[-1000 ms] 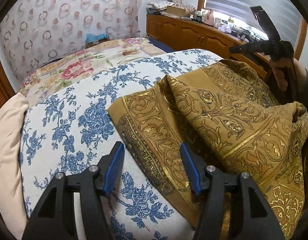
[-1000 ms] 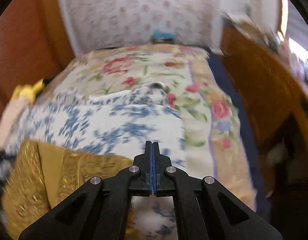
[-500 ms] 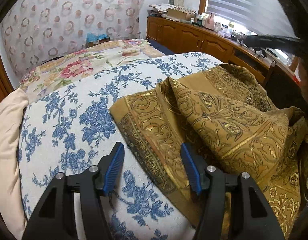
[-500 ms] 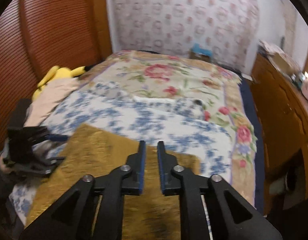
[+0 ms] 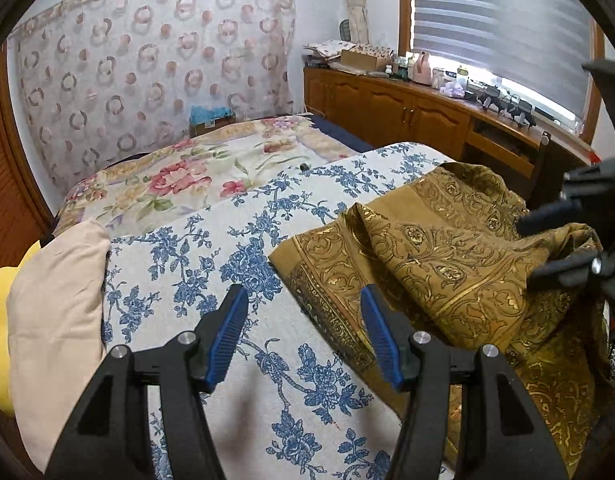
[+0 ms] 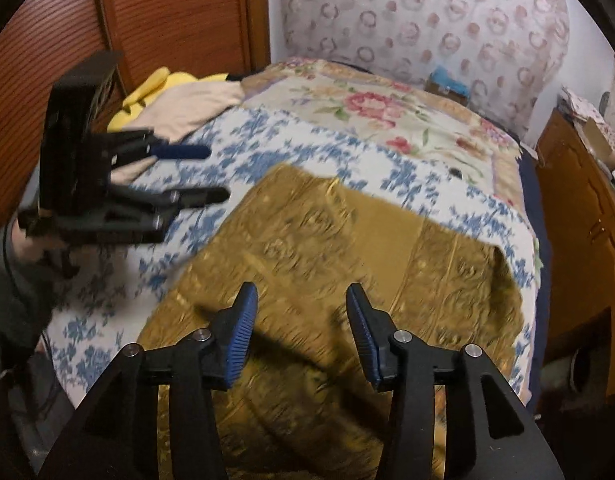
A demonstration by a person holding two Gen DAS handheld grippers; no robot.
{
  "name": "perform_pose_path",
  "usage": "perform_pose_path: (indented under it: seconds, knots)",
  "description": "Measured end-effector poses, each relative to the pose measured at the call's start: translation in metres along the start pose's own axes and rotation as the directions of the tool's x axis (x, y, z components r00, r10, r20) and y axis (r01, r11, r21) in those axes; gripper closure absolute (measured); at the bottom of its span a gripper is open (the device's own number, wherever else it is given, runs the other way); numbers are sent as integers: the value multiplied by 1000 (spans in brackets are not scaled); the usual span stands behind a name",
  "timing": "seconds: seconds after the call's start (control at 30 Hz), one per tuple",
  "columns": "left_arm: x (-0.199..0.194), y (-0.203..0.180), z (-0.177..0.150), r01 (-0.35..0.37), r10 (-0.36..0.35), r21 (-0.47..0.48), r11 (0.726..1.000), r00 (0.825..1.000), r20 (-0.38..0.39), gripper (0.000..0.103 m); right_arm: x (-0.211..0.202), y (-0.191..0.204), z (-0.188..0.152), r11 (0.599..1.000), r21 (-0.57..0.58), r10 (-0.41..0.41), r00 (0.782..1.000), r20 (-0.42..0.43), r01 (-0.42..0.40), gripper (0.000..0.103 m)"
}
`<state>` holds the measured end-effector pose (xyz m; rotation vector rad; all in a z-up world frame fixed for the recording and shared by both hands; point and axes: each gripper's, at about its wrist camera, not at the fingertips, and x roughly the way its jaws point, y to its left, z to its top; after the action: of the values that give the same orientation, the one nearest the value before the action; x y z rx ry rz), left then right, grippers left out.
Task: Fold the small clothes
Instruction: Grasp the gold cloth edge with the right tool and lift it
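Note:
A mustard-gold cloth [image 5: 447,256] with gilt scroll patterns lies rumpled on the blue-flowered bedspread [image 5: 195,264]. In the left wrist view my left gripper [image 5: 303,320] hovers open over the cloth's near left edge, nothing between its blue pads. The right gripper [image 5: 547,248] shows at that view's right edge, above the cloth's raised fold. In the right wrist view the cloth [image 6: 327,260] spreads below my right gripper [image 6: 299,320], whose jaws are opening with nothing between them. My left gripper [image 6: 211,172] appears there at the left, held by a hand in a dark sleeve.
A beige pillow [image 5: 55,304] and a yellow soft toy [image 6: 155,88] lie at the bed's left side. A pink-flowered quilt [image 5: 179,176] covers the far half. Wooden cabinets [image 5: 407,108] with clutter run along the right under the window. A wooden slatted door [image 6: 155,12] stands behind the pillow.
The right gripper has swung across over the gold cloth and gone from shut to open. The left gripper has risen slightly and stayed open.

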<state>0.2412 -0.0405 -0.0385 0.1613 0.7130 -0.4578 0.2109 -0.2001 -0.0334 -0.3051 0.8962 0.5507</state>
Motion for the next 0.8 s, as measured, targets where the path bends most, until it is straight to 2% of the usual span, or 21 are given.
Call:
perform_pose_path:
  seconds: [0.2,0.3,0.47,0.5,0.53,0.57,0.67,0.8]
  knots:
    - [-6,1,-2,7,-7,-4,1000,1000,15,45,2,14,-13,999,-29,-37,999,-32,36,52]
    - [-6,1,-3,6,-6,-3,1000,1000,14,45,8,19,-15,994,-76,-87,995,-49,83,51]
    - [-6,2,-3,5,-5,-5,1000,1000,13,45,21,13,-10,988,-101,-125,991,-53,119,52]
    - [-6,2,-3,4,-4,-7,1000,1000,12,45,21,11,-8,989,-100,-117,992,-48,111,64]
    - [-6,2,-3,3,-3,-8,1000,1000,11,45,20,7,-5,991,-99,-97,995,-35,93,93]
    - [-5,2,-3,3,-2,-10,1000,1000,10,45,18,3,-2,992,-97,-87,996,-23,85,100]
    - [-4,1,-4,4,-4,-11,1000,1000,5,45,4,-25,8,997,-24,-67,998,22,67,101]
    - [-1,-1,-6,23,-23,-5,1000,1000,-3,45,-14,-91,20,986,126,-118,991,55,111,101]
